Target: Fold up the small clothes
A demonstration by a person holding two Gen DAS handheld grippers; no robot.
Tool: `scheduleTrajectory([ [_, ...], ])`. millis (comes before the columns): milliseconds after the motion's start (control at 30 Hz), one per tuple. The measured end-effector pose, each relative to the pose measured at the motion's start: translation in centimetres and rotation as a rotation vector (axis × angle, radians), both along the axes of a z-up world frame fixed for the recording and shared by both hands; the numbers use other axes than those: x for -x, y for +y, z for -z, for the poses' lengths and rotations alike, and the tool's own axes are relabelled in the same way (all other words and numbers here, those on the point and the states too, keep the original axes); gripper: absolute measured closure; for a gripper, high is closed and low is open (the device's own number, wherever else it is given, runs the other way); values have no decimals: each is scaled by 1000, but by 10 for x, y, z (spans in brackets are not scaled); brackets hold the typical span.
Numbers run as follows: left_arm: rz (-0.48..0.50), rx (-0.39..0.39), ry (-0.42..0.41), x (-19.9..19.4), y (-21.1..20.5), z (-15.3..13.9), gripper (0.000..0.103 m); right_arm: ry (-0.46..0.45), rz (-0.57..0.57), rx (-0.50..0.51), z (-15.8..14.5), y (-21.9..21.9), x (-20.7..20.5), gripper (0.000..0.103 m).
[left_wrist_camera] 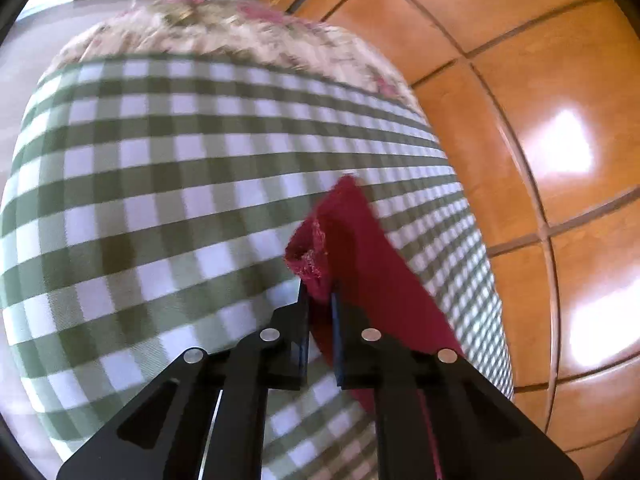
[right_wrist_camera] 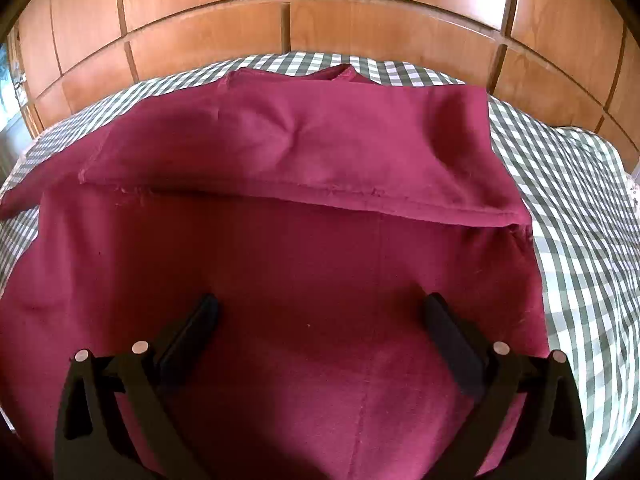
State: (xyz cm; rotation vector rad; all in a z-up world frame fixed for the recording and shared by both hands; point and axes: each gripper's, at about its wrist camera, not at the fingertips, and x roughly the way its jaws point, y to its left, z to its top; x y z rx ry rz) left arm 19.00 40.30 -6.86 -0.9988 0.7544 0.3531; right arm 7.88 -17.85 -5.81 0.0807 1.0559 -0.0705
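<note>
A dark red garment (right_wrist_camera: 304, 264) lies spread on a green-and-white checked cloth (right_wrist_camera: 580, 240). Its far part is folded over toward me, with a hemmed edge running across the middle. My right gripper (right_wrist_camera: 320, 312) hovers open above the near part of the garment, nothing between its fingers. In the left wrist view my left gripper (left_wrist_camera: 320, 292) is shut on a bunched corner of the red garment (left_wrist_camera: 360, 256), which is lifted off the checked cloth (left_wrist_camera: 160, 200) and trails back to the right under the fingers.
A wall of wooden cabinet panels (right_wrist_camera: 320, 20) stands behind the bed and along its side (left_wrist_camera: 540, 120). A floral cushion or cover (left_wrist_camera: 224, 36) lies at the far end of the checked cloth in the left wrist view.
</note>
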Motion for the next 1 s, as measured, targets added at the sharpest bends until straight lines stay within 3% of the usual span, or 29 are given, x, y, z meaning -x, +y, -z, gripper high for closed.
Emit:
scheduleTrajectory([
  [167,142,-40,-125,-3,-43,-36,95,0,1,-3,0,0,1,2],
  [333,389,-101,-216,-16,-140,-68,95,-3,2,-7,0,-1,0,2],
  [600,771,-175,-188,-29,-305,-55,95,-9,6,-18,0,-1,1,2],
  [700,854,-231,-159,-28,-347,-44,93,-10,8,-22,-1,-1,1,2],
  [767,886,-277,-160,-19,-362,-43,73,-8,9,-25,-1,-1,1,2],
  [833,912,-275,-163,-10,-364,-43,57,0,7,-28,-2,-1,0,2],
  [900,917,-280,-173,7,-356,-41,56,25,7,-53,-7,-2,-5,2],
  [1000,929,-331,-189,31,-347,-33,56,9,-3,-213,-24,1,-17,23],
])
